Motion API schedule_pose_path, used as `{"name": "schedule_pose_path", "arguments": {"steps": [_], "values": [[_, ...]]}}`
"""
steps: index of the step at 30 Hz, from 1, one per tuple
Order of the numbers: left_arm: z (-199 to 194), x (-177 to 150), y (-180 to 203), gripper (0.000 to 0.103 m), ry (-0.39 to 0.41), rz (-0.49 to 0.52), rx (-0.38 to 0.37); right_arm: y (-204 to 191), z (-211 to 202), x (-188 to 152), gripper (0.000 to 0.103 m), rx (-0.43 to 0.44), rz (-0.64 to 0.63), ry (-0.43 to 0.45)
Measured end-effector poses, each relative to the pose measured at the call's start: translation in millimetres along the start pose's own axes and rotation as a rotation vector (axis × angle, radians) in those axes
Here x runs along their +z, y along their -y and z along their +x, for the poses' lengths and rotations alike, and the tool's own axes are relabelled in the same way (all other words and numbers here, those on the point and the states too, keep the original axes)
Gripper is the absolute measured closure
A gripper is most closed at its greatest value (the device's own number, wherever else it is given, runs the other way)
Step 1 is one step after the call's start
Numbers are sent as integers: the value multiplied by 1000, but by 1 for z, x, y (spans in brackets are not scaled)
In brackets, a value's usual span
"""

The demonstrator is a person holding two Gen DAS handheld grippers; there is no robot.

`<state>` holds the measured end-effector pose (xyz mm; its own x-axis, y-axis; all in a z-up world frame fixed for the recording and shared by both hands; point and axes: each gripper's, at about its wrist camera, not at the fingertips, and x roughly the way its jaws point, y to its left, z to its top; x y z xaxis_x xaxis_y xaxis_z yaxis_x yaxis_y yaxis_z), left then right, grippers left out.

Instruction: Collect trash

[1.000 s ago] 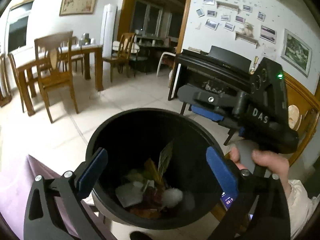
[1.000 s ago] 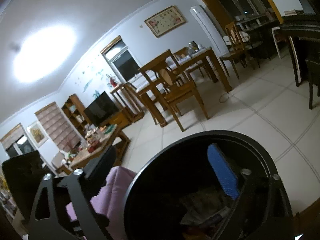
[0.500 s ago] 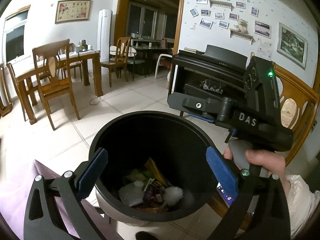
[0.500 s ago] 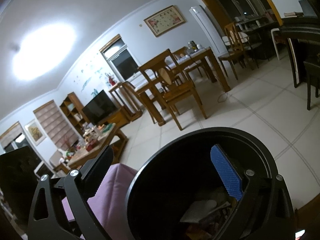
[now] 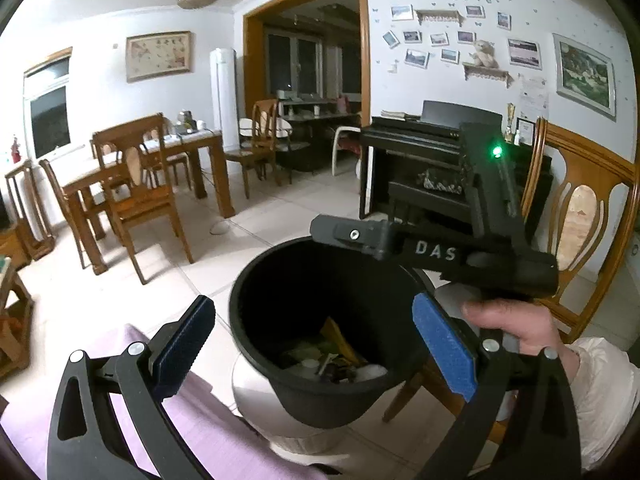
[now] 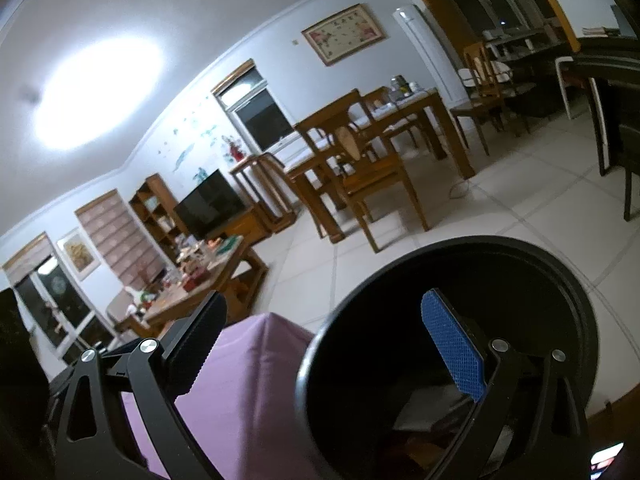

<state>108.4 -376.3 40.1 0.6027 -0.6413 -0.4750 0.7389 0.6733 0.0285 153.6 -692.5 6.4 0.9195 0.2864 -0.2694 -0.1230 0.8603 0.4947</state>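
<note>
The left gripper (image 5: 312, 344), jaws wide apart and empty, looks over the purple cloth (image 5: 192, 432) at one black bin (image 5: 320, 396) just ahead; wrappers and tissue (image 5: 332, 364) lie at its bottom. The right gripper (image 6: 320, 340), also spread empty, hangs over the bin's rim, nearer

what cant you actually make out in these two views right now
- Left wrist view: the trash low in the black bin is dark and small; single items cannot be named.
- Left wrist view: the right gripper shows side-on, so its jaw gap is hidden.
- Right wrist view: the right gripper and shadow cover the bin contents.
- Both views: the purple cloth is cut off by the bottom edge.
</note>
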Motion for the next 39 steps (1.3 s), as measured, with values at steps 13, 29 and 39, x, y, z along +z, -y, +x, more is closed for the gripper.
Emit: {"name": "schedule_pose_path", "arguments": {"steps": [13, 29, 39], "values": [[-91, -24, -47, 5, 62, -55, 228, -117, 22, -23, 6, 121, -99, -80], [-201, -115, -150, 5, 46, -326, 632, -323, 68, -114, 6, 327, -316, -285], [-234, -155, -211, 5, 12, -529, 901, -397, 89, -177, 6, 315, -467, -302]]}}
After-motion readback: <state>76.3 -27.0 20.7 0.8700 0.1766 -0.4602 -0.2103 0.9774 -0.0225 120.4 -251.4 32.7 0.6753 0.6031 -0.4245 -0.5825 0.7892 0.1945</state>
